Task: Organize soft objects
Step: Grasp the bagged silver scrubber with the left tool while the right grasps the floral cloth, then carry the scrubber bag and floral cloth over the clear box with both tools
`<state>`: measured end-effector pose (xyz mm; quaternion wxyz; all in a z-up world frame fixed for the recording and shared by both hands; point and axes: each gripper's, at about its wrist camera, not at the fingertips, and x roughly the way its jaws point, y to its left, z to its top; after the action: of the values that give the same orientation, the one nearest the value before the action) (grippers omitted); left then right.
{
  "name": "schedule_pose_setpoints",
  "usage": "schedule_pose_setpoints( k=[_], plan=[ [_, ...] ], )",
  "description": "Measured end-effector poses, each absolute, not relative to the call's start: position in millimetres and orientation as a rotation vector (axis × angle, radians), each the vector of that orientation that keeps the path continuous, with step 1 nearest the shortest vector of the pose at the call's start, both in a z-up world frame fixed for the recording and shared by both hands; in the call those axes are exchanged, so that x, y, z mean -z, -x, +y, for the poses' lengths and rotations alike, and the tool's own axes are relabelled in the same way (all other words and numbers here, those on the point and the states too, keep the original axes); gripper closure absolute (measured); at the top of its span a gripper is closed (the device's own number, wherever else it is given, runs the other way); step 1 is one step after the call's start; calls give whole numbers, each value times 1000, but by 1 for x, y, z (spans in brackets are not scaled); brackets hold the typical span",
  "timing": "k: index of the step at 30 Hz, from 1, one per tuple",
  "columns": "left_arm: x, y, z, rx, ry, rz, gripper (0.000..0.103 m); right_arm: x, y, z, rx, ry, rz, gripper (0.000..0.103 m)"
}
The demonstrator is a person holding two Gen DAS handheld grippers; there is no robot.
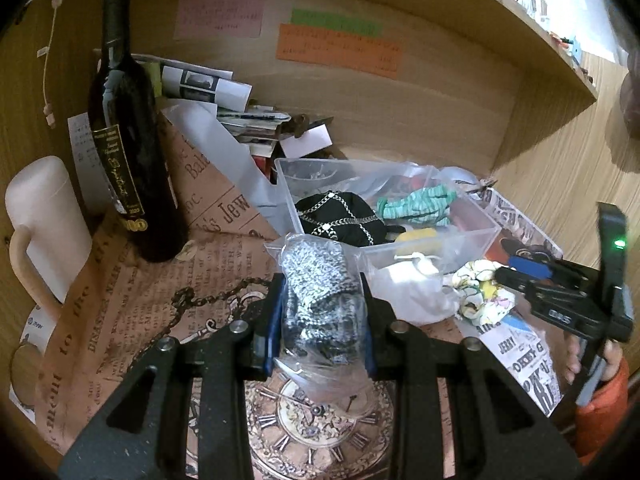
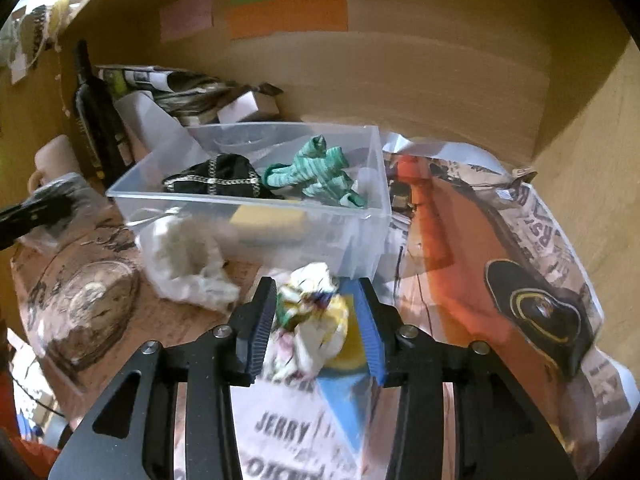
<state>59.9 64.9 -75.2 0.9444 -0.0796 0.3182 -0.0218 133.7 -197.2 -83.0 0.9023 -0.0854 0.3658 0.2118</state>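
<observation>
On the surface before the clear bin [image 2: 248,204], the left gripper [image 1: 322,320] is closed on a bagged grey knit [image 1: 320,280], and the right gripper [image 2: 316,328] sits half-open around a flowered cloth [image 2: 308,320].

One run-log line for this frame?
left gripper: holds bagged knit | right gripper: fingers around floral cloth | bin: partly filled

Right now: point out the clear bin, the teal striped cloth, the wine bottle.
clear bin [image 2: 256,205], right wrist view, front wall.
teal striped cloth [image 2: 320,172], right wrist view, middle of bundle.
wine bottle [image 1: 128,140], left wrist view, body.
</observation>
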Motion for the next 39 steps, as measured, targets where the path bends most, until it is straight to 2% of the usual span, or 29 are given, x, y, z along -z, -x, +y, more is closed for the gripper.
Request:
schedule_pose_setpoints(
  k=[3,4,6,7,26,39],
  plan=[
    [76,-61,63,49,162,648,71,94,-143,-195,-453,200,798,70],
    [77,-62,63,48,159,652,71,97,-142,-193,-446,219,796,80],
    [78,-64,62,42,165,658,71,97,-139,-192,-432,240,772,86],
    [79,-65,62,43,164,661,71,95,-137,-194,-442,225,764,93],
    [47,-104,60,52,166,589,71,11,-122,-201,-453,93,489,94],
    [53,-161,50,61,161,627,71,14,-172,-170,-473,42,519,94]
  ],
)
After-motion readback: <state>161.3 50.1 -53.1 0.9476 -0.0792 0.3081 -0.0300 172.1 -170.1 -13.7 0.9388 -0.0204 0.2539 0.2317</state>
